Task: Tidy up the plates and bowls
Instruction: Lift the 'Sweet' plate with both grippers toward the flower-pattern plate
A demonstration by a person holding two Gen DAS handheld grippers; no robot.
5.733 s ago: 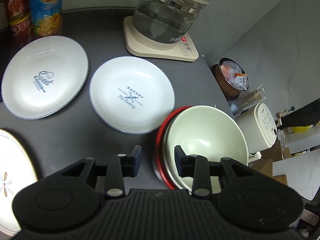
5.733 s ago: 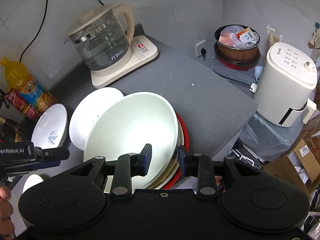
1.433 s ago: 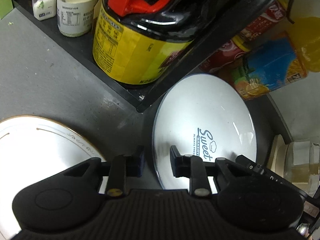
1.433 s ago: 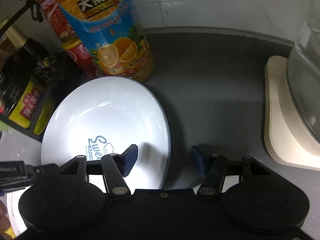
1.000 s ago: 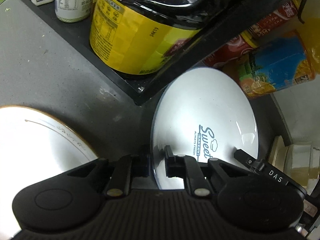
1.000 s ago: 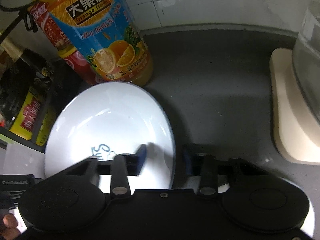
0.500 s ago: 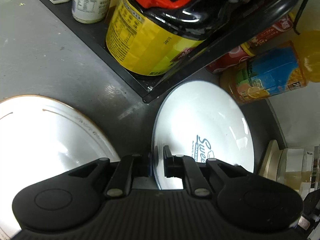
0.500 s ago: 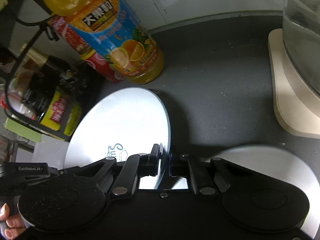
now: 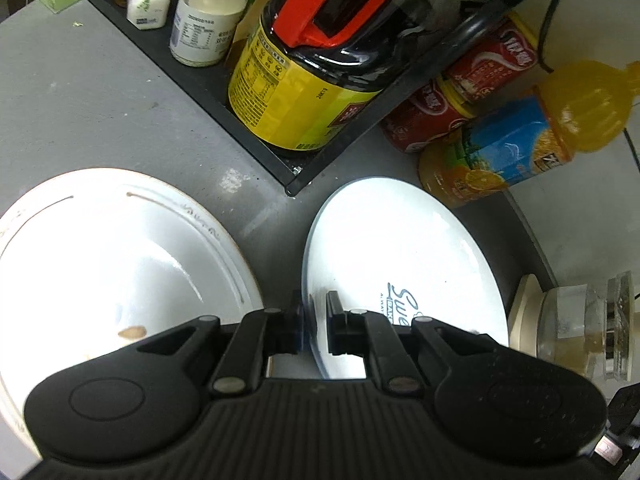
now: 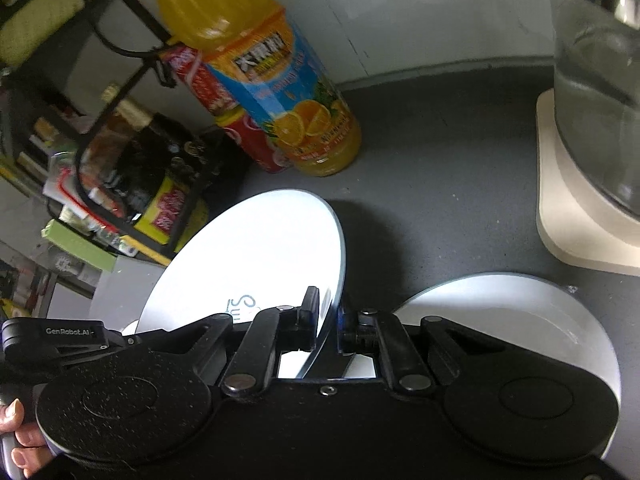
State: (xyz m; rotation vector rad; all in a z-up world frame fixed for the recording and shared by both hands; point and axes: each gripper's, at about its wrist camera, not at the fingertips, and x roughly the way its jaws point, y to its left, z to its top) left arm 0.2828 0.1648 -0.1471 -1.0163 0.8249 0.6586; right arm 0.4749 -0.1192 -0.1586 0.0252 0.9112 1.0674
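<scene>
Left gripper point(image 9: 315, 326) is clamped on the near left rim of the white bakery plate point(image 9: 400, 256), one finger on each face of the rim; the plate's bowl with the blue "Sweet" print extends forward and to the right of the fingers. Right gripper point(image 10: 329, 326) is likewise closed tight on the same plate point(image 10: 256, 256), at its opposite rim: here the plate spreads forward and to the left of the jaws, seen nearly edge-on at the grip. In the right wrist view the plate is tilted, its far edge lifted clear of the grey counter point(image 10: 440, 168) with a shadow cast beneath it just ahead of the claw. A gold-rimmed plate point(image 9: 120, 248) lies flat on the counter left of the left gripper, near but not touching the held plate. A second white plate point(image 10: 512, 308) lies flat to the right of the right gripper, partly hidden under its body. Ahead of both claws, beyond the held plate: orange juice bottle point(image 10: 276, 80), red cans point(image 9: 460, 92) beside it, and a black rack point(image 9: 360, 112) holding a yellow-labelled jug point(image 9: 288, 92). Kettle base point(image 10: 572, 216) sits far right of the right gripper. A hand point(image 10: 16, 436) grips the left device at the lower left edge of the right wrist view.
</scene>
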